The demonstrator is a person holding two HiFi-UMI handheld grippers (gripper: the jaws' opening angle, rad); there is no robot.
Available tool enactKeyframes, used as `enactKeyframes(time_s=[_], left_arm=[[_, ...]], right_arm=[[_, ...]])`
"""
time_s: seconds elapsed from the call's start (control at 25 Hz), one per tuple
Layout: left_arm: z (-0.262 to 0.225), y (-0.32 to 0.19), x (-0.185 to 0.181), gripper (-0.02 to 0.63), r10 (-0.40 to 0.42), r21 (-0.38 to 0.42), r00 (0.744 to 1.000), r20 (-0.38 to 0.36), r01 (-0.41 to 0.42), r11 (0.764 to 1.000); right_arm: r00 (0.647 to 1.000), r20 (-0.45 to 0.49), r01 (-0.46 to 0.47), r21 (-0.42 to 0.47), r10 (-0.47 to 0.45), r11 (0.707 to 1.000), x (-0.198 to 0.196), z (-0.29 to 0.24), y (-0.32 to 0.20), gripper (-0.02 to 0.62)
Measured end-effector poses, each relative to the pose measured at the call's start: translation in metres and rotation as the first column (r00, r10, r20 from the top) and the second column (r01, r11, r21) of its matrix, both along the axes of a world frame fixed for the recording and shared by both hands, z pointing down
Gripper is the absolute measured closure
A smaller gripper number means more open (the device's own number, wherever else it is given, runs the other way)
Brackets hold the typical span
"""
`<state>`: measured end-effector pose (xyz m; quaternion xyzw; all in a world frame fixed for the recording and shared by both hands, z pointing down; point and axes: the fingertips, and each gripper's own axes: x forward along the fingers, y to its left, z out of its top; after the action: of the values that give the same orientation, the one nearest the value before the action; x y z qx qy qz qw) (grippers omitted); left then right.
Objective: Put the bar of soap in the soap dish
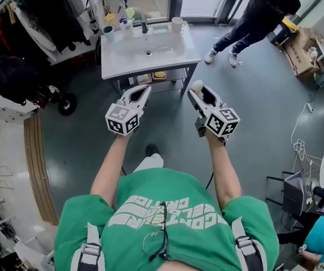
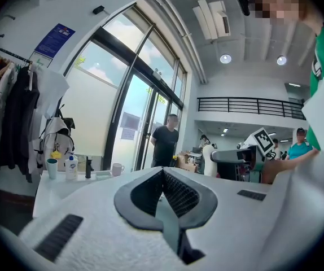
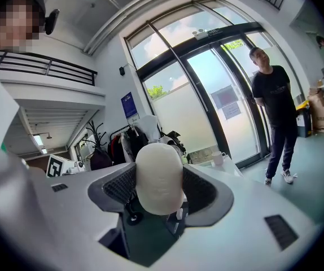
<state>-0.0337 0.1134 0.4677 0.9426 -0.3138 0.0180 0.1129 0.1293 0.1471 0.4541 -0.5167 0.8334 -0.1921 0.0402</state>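
Observation:
A cream oval bar of soap [image 1: 196,85] [image 3: 159,176] is clamped upright between the jaws of my right gripper [image 1: 196,90] [image 3: 160,188], held in the air short of the washbasin. The white washbasin [image 1: 167,55] stands straight ahead. On its back rim, a small pale dish [image 2: 102,173] seems to lie between the black tap [image 1: 144,22] [image 2: 88,167] and the white mug [image 1: 177,23] [image 2: 117,169]. My left gripper [image 1: 146,88] [image 2: 162,173] hovers beside the right one, jaws pressed together with nothing in them.
A teal cup [image 1: 108,30] and a soap bottle [image 1: 126,24] stand at the basin's back left. A shelf under the basin holds a yellow item [image 1: 160,74]. A clothes rack [image 1: 32,16] is left, a person in black [image 1: 258,16] stands back right, near boxes [image 1: 300,52].

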Motion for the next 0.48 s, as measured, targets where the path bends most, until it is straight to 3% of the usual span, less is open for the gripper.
enactKeyframes(time_s=[0.48], left_arm=[[0.009,-0.083,-0.013,0.601,0.045,-0.011,0.999,-0.006,-0.045,0.999]], right_arm=[[0.999,-0.013,-0.04,-0.007,0.04,0.999,-0.016,0.006,-0.078,0.341]])
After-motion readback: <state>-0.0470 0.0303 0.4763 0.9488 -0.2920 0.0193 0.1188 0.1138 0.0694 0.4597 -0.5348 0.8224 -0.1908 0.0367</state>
